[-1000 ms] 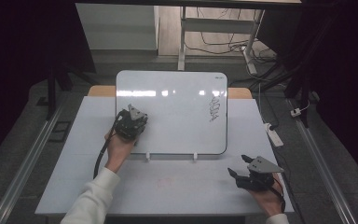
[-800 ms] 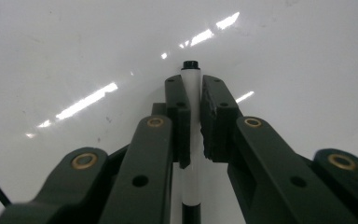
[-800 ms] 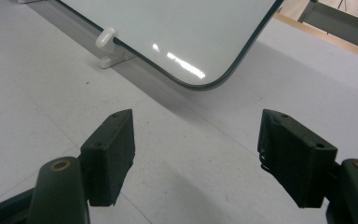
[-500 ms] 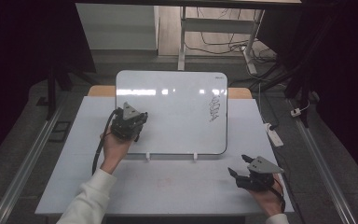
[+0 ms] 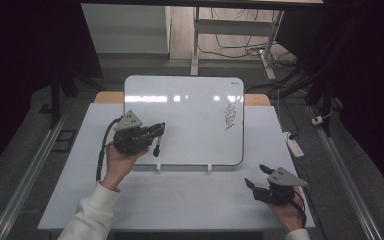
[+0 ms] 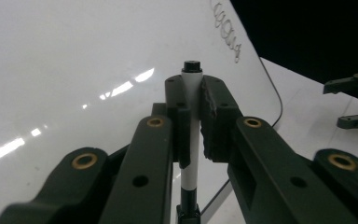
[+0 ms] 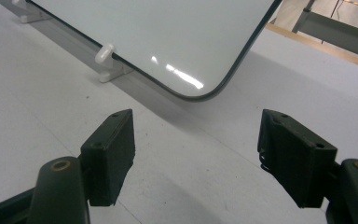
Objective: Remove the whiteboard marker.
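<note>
The left claw [image 5: 156,131] was clamped on a white marker [image 6: 192,140] over the whiteboard [image 5: 190,107]; the right claw [image 5: 256,176], jaws apart, rested on the near surface [image 5: 180,195].

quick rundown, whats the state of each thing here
left hand-held gripper: shut on the marker, held over the whiteboard
marker: clamped between the jaws, black end caps showing
right hand-held gripper: open, holding nothing
whiteboard: propped on white feet, scribble near its right edge

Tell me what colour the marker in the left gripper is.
White barrel, black ends: the marker, clearest in the left gripper view.
</note>
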The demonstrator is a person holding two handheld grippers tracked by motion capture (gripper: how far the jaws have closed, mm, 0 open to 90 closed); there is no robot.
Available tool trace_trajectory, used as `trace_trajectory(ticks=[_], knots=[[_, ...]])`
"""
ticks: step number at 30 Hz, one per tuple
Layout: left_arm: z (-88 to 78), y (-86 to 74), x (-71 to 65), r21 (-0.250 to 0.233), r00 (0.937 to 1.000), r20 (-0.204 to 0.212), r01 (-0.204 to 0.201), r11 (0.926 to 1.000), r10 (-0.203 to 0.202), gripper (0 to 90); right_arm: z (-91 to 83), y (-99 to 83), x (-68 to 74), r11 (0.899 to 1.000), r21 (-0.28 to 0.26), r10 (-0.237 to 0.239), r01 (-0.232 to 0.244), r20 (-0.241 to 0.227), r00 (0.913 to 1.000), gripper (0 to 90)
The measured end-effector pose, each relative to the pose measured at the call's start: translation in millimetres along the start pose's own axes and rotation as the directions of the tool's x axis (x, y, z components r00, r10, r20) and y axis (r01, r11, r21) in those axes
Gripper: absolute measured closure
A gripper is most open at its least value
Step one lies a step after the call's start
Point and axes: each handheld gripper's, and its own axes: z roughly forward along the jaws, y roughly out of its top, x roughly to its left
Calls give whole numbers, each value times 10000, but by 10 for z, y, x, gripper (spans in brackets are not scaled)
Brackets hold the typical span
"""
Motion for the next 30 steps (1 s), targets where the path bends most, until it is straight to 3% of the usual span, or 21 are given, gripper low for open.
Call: trace_trajectory(ticks=[7, 13, 17, 26, 30], knots=[[55, 5, -107, -10, 9983, 564, -160, 9999, 160, 814, 5, 31, 14, 9999, 38, 95, -94, -170, 9998, 300], [166, 11, -286, 120, 9933, 1051, -488, 9987, 473, 813, -3, 192, 82, 9993, -81, 355, -358, -387, 9986, 306], [281, 13, -471, 165, 9879, 1338, -818, 9965, 789, 814, 18, 360, 218, 9983, -171, 548, -564, -831, 9950, 312], [456, 41, -715, 214, 9774, 1744, -1253, 9919, 1197, 814, 128, 603, 467, 9975, -144, 660, -691, -1588, 9851, 316], [579, 62, -868, 272, 9723, 1812, -1553, 9875, 1479, 813, 230, 705, 562, 9940, 86, 1091, -1094, -1883, 9760, 316]])
